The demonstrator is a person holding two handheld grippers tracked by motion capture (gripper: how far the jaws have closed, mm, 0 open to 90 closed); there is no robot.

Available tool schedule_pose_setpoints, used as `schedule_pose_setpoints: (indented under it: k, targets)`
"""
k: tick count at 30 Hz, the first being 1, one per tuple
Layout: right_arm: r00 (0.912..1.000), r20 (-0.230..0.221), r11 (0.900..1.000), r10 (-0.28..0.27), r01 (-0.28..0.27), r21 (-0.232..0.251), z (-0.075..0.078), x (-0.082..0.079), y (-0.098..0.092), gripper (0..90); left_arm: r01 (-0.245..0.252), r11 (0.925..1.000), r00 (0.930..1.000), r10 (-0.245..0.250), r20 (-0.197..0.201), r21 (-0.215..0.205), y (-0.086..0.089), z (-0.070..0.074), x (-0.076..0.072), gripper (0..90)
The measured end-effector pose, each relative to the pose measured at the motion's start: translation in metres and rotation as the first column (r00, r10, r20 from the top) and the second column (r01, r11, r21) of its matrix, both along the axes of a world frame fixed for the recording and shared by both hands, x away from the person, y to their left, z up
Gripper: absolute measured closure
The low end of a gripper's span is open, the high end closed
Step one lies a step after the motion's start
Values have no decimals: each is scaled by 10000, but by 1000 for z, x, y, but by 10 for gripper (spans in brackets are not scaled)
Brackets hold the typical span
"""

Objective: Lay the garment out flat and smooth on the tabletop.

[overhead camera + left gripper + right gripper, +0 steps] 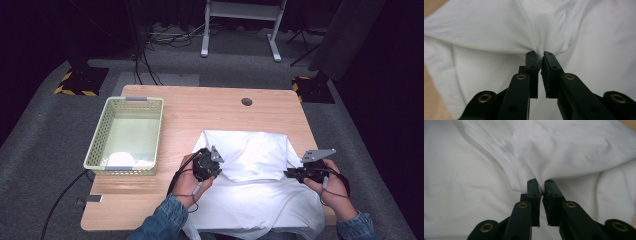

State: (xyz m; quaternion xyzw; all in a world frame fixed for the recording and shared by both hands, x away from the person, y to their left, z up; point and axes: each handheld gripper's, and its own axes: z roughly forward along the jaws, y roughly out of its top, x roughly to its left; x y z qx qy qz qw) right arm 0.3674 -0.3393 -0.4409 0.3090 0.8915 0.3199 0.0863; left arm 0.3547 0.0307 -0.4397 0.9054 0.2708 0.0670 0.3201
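- A white cotton T-shirt (255, 185) is seen in the high view spread over the near half of the pale wooden counter (200, 107), its lower part draped over the near edge at 6 o'clock.
- The upper part of the shirt is folded toward the person, so that a doubled panel lies across the garment's middle.
- The left gripper (216, 161) is placed at the 9 o'clock edge of that panel, the right gripper (289, 173) at its 3 o'clock edge; each is held by a hand in a blue denim sleeve.
- From above, the fingertips are too small for the grip to be judged; this is settled by the two gripper views.
- In the left gripper view the left gripper (539, 55) has its black fingers (532, 62) drawn together on a pinch of the white cloth, with gathers radiating from the tips toward 12 o'clock.
- In the right gripper view the right gripper (541, 183) is likewise clamped on a fold, just beside a stitched hem that runs up toward 10 o'clock.
- A pale green perforated plastic basket (100, 135) is shown by the high view at the counter's 9 o'clock side, well apart from the shirt, with a white cloth (129, 160) lying in its near end.
- A small round cable hole (246, 101) is visible at 12 o'clock.
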Motion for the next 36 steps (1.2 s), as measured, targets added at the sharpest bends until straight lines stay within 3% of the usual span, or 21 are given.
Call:
schedule_pose_setpoints:
  k: [4, 7, 9, 10, 11, 12, 13, 14, 15, 16, 17, 18, 19, 20, 21, 23, 26, 28, 30, 31, 36]
  targets:
    - [9942, -812, 9975, 709, -704, 87, 5, -16, -1, 843, 563, 9974, 9945, -601, -859, -459, 5, 6, -16, 834]
    - [9889, -1185, 9959, 899, -909, -30, 9, -9, 0, 847, 611, 9965, 9848, -695, -1594, -570, 6, 5, -4, 834]
    - [9855, -1433, 9957, 913, -921, 7, 9, 7, 3, 852, 239, 9978, 9793, -359, -1993, -622, 5, 1, 14, 837]
    - [9838, -1585, 9965, 841, -835, 107, 9, 19, 5, 861, -57, 9980, 9845, -54, -1751, -630, 3, 4, 30, 845]
    - [9884, -1419, 9984, 539, -511, 227, 12, 36, 7, 869, -648, 9956, 9928, 575, -1053, -672, 3, 13, 51, 857]
    - [9971, -722, 9992, -241, 263, 301, 19, 57, 7, 871, -1534, 9829, 9881, 1535, -64, -1023, 5, 26, 78, 859]
    - [9847, 645, 9833, -1617, 1552, 952, 29, 83, 3, 864, -2707, 9433, 9532, 2905, 834, -1920, 12, 39, 107, 844]
    - [9340, 1751, 9410, -3114, 2774, 1937, 38, 109, -5, 764, -3831, 8892, 8881, 4290, 1649, -2500, 21, 50, 133, 711]
    - [8599, 2315, 8797, -4550, 3936, 2670, 43, 133, -14, 486, -4946, 8175, 8224, 5500, 1454, -2951, 29, 57, 150, 569]
    - [7940, 2349, 8191, -5607, 4904, 2978, 46, 146, -19, 325, -5810, 7463, 7740, 6300, 629, -3248, 34, 62, 157, 509]
    - [7732, 2238, 7926, -5934, 5127, 3300, 49, 147, -20, 338, -5870, 7472, 7730, 6317, 585, -3117, 34, 64, 155, 442]
    - [7893, 2241, 8033, -5717, 4830, 3484, 51, 141, -17, 342, -5688, 7770, 7822, 6124, 1146, -2697, 30, 64, 147, 411]
    - [8133, 2408, 8318, -5296, 4423, 3354, 51, 131, -12, 330, -5468, 8052, 7968, 5846, 1528, -2296, 26, 60, 138, 418]
    - [8361, 2494, 8568, -4885, 4056, 3184, 49, 121, -9, 332, -5190, 8316, 8202, 5497, 1588, -1979, 23, 54, 130, 402]
    - [8574, 2466, 8752, -4517, 3722, 3091, 45, 111, -6, 331, -4973, 8495, 8406, 5221, 1442, -1764, 20, 46, 123, 393]
    - [8894, 2380, 9022, -3902, 3176, 2919, 33, 94, -3, 331, -4646, 8733, 8712, 4804, 1008, -1467, 17, 28, 110, 405]
    - [9320, 1860, 9334, -3112, 2630, 2440, 11, 73, 2, 331, -4204, 9032, 9038, 4253, 483, -867, 13, 2, 94, 394]
    - [9533, 1539, 9547, -2598, 2296, 1891, -4, 62, 5, 331, -3938, 9175, 9182, 3955, 236, -554, 11, -11, 86, 388]
    - [9671, 1300, 9707, -2186, 2018, 1307, -19, 53, 9, 331, -3616, 9320, 9323, 3617, 0, -231, 10, -21, 79, 391]
    - [9720, 1234, 9765, -2002, 1877, 1054, -25, 49, 11, 330, -3523, 9359, 9359, 3522, -31, -88, 11, -25, 76, 388]
    - [9801, 958, 9840, -1741, 1692, 565, -44, 31, 13, 307, -3298, 9440, 9436, 3299, -270, 68, 17, -38, 58, 364]
